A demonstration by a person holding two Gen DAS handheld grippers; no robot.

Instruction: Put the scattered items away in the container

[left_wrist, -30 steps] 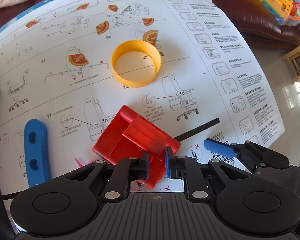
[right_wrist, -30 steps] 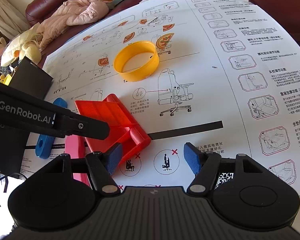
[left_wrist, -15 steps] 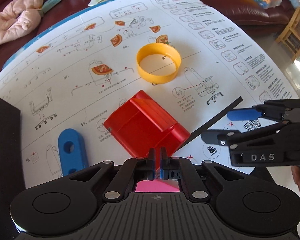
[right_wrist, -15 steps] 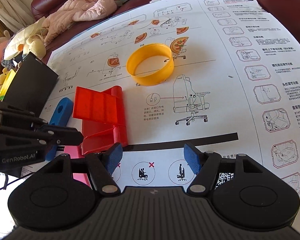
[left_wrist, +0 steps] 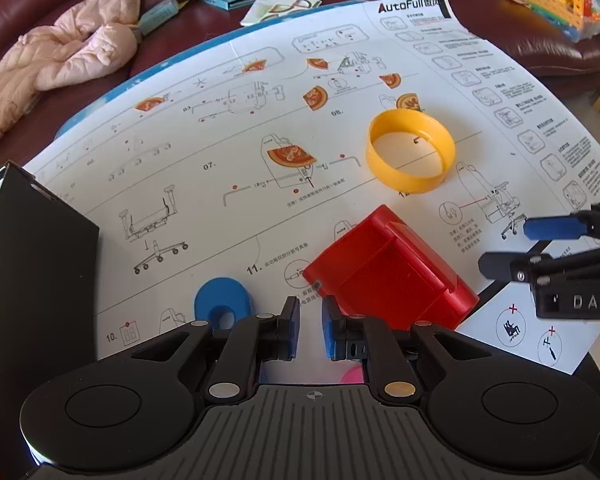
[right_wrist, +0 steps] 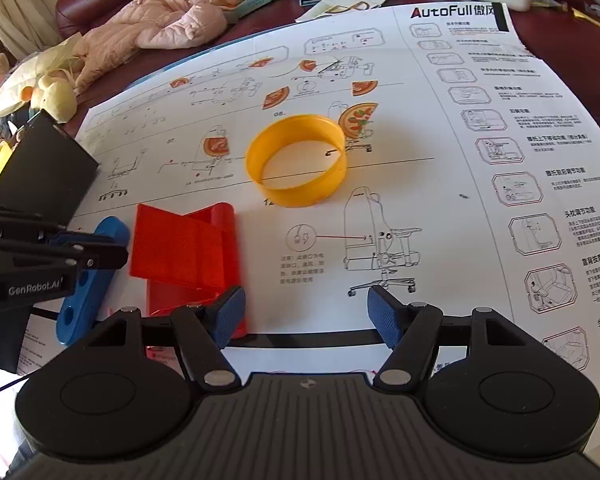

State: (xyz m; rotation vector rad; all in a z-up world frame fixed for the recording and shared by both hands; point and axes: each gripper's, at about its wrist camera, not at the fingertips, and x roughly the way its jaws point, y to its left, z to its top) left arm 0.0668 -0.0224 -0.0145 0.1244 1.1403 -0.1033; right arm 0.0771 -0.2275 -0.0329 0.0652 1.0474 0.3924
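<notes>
- Left tool (left_wrist: 310, 326): jaws opening, a narrow gap between the blue pads, nothing between them; pointed steeply down at the table
- Right tool (right_wrist: 306, 316): jaws spread wide, grasping nothing, only bare paper between the pads
- Red scoop-shaped piece (left_wrist: 388, 270): lay on the instruction sheet (left_wrist: 220, 148), just beyond the left tool's right pad and apart from both pads; in the right wrist view it sat just beside the right tool's left pad
- Blue slotted block (left_wrist: 222, 306): flat on the sheet, just left of the red piece, close ahead of the left tool
- Yellow ring (right_wrist: 296, 160): upright on its rim, on the sheet beyond the red piece, well apart from both tools
- Pink item (left_wrist: 352, 376): a sliver seen under the left tool, mostly hidden
- Black box (left_wrist: 32, 264): at the sheet's left edge; contents could not be told
- Pink padded garment (right_wrist: 168, 20): on the dark sofa beyond the table
</notes>
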